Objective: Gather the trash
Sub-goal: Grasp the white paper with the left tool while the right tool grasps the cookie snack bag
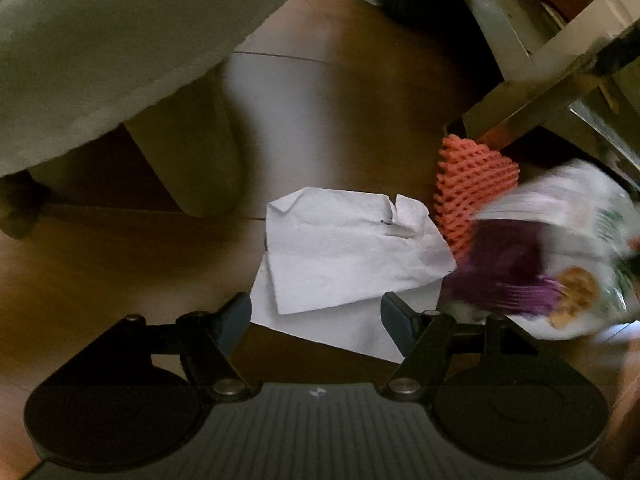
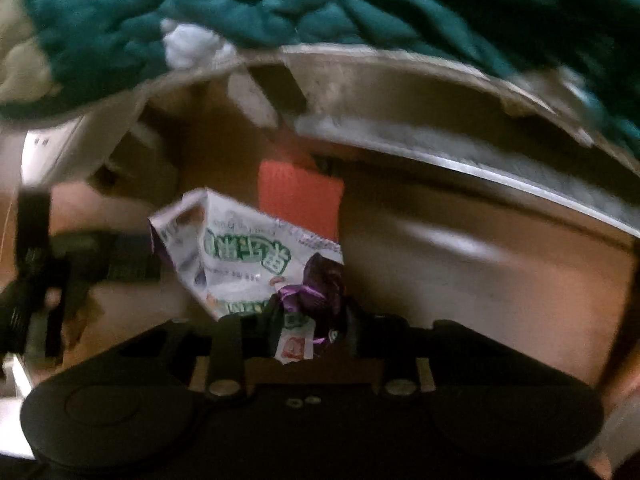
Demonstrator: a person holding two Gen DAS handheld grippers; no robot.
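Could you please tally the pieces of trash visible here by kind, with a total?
White paper sheet: 1, on the floor
Orange foam net: 1, on the floor
Printed snack wrapper: 1, pinched in the right gripper
Total: 3

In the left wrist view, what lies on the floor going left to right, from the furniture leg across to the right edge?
Beige furniture leg → white paper → orange foam net → snack wrapper, blurred at the right edge.
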